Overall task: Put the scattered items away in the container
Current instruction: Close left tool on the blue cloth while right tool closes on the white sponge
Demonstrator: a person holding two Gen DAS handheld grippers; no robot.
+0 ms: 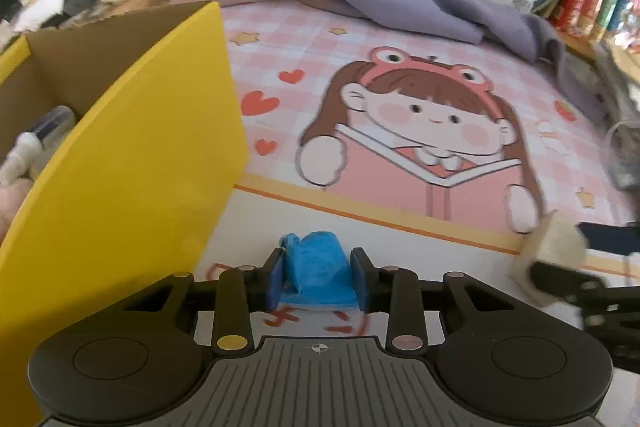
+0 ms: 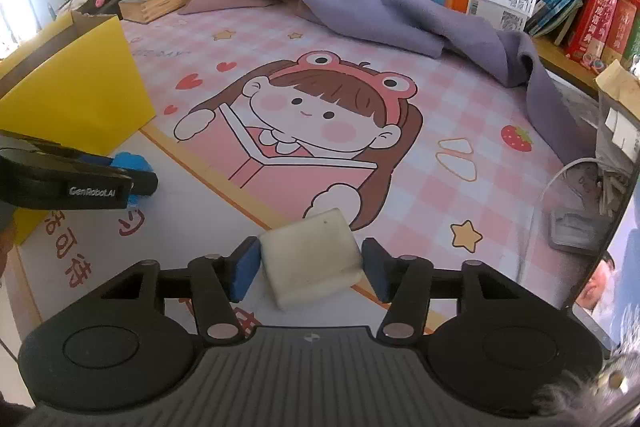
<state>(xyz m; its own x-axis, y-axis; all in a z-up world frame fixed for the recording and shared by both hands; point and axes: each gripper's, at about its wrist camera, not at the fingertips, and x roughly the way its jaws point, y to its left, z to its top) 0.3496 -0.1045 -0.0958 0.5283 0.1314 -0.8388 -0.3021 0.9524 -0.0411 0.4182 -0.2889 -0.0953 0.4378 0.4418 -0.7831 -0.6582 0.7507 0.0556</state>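
1. Near the front edge of the desk mat (image 1: 400, 27), just beside the yellow box (image 1: 132, 163), the left gripper (image 1: 318, 277) is clenched on a crumpled blue wad (image 1: 318, 267): both blue pads (image 1: 275, 277) press its sides.
2. To do this step well, I judge the wad should be lifted straight up until it clears the raised yellow flap, then carried over the open box. A soft wad can slip, so the squeeze should stay firm.
3. Inside the box a small bottle (image 1: 48, 131) already lies, so the wad would best be dropped beside it.
4. Further right along the same front edge, the right gripper (image 2: 310, 269) straddles a cream eraser-like block (image 2: 314, 259). Its jaws are released: the left pad (image 2: 245, 269) sits at the block's side, and the right pad stands a little apart.
5. The block lies square between those jaws, resting on the mat. Closing evenly on its two flat sides should hold it without tipping.
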